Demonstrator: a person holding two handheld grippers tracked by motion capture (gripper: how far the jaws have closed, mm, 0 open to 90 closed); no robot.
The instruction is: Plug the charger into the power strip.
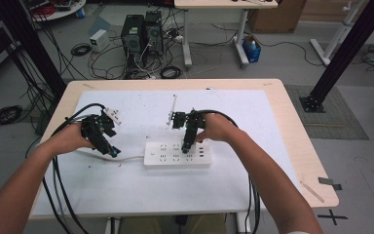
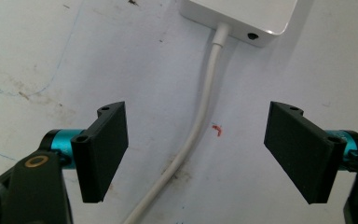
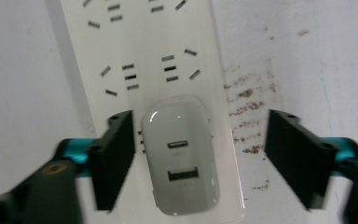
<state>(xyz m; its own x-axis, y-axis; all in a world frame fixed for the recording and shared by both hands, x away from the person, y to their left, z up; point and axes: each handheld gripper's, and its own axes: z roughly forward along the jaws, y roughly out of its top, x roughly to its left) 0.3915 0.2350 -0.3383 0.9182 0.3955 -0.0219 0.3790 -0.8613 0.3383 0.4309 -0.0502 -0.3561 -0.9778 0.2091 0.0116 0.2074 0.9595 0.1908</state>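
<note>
At the middle of the high view a white power strip (image 1: 177,154) lies flat on the tabletop (image 1: 272,126), with a white charger (image 3: 181,154) plugged into its right end. Right tongs (image 3: 200,156) stand wide, one jaw close beside the charger's left flank, the other well off to the right. Left tongs (image 2: 196,151) are wide too, straddling the strip's white cable (image 2: 200,126) without touching it. Judged by look, the charger is a light, rigid, glossy block, likely slippery; its flat side walls offer the best grip, squarely and low. The cable looks limp, and the strip light enough to lift unless pinned.
</note>
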